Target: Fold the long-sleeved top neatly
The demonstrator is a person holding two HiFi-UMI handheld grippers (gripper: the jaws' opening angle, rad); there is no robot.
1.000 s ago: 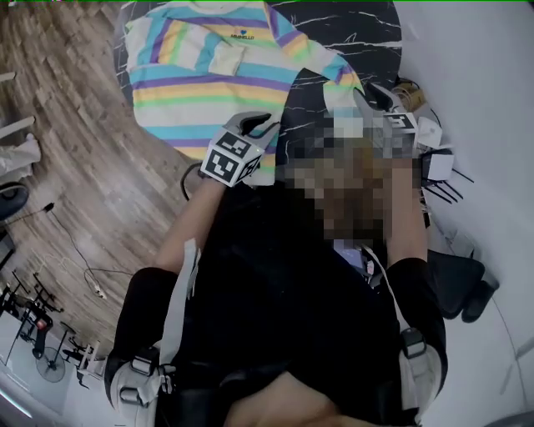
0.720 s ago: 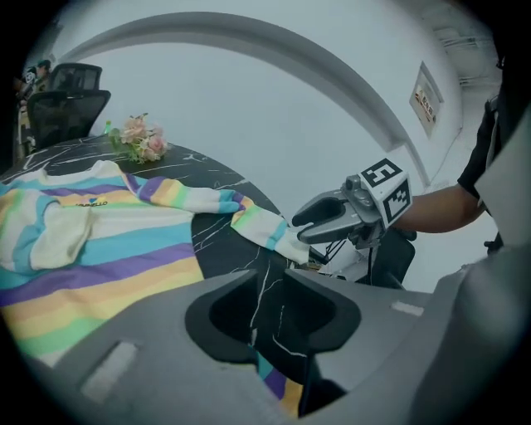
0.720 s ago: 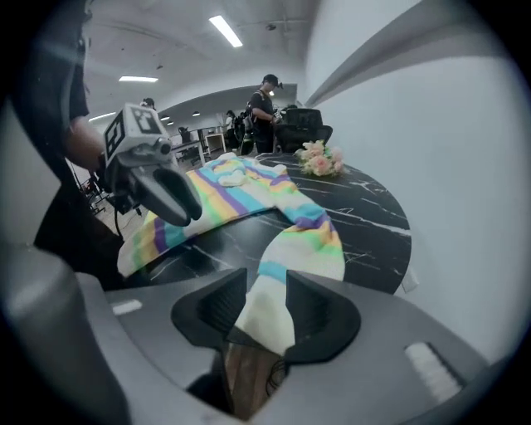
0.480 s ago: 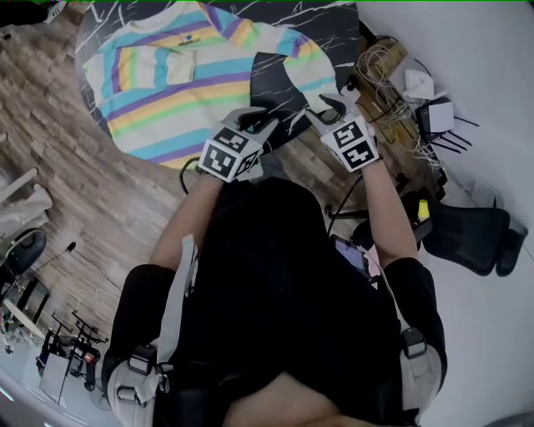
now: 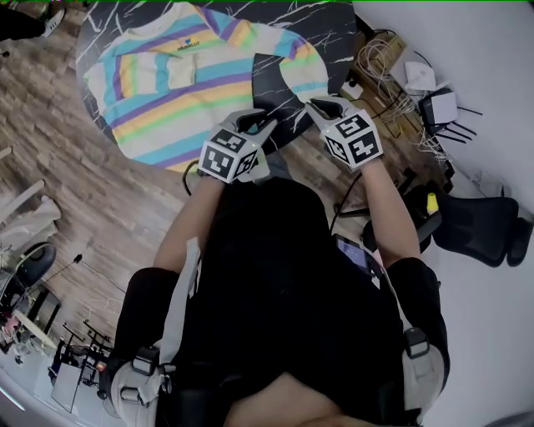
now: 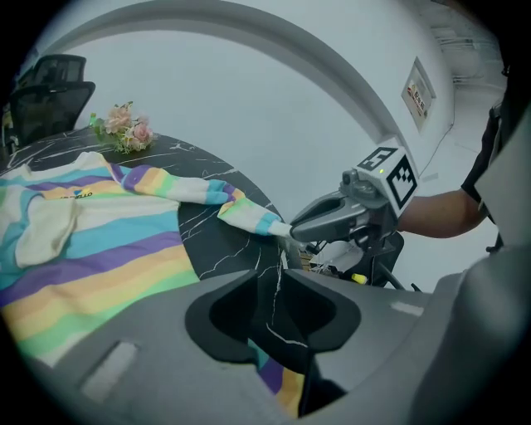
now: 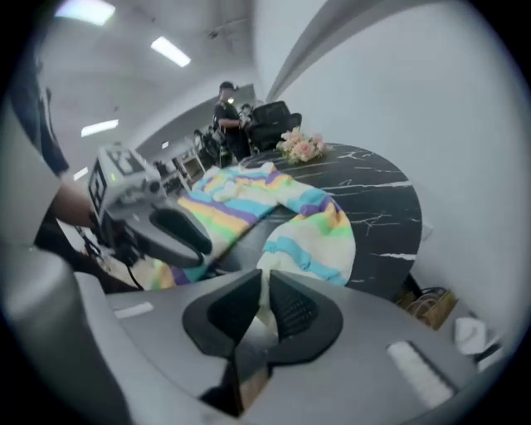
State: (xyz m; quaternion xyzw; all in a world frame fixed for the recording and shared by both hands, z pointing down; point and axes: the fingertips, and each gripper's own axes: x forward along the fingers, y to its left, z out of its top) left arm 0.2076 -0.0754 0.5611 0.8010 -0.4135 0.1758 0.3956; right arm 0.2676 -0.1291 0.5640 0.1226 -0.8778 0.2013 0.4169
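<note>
A pastel-striped long-sleeved top (image 5: pixel 179 83) lies flat on a round black marble table (image 5: pixel 325 25). Its right sleeve (image 5: pixel 292 58) runs toward the table's near right edge. My right gripper (image 5: pixel 321 107) is at that sleeve's end. Its jaws have just been closing, and the whitish cuff (image 7: pixel 264 290) now sits pinched between the pads. My left gripper (image 5: pixel 254 123) is at the hem's near corner, with striped fabric (image 6: pixel 280 378) caught low between its narrow jaws. The left gripper view shows the right gripper (image 6: pixel 292 232) biting the cuff.
Tangled cables and white boxes (image 5: pixel 400 71) lie on the floor right of the table, with a black office chair (image 5: pixel 484 229) nearer. A small flower bunch (image 6: pixel 124 129) sits at the table's far edge. Wood flooring (image 5: pixel 100 208) spreads left. A person (image 7: pixel 226 104) stands far off.
My right gripper swung left from beside the table to the sleeve end and closed on the cuff. My left gripper stayed at the hem corner.
</note>
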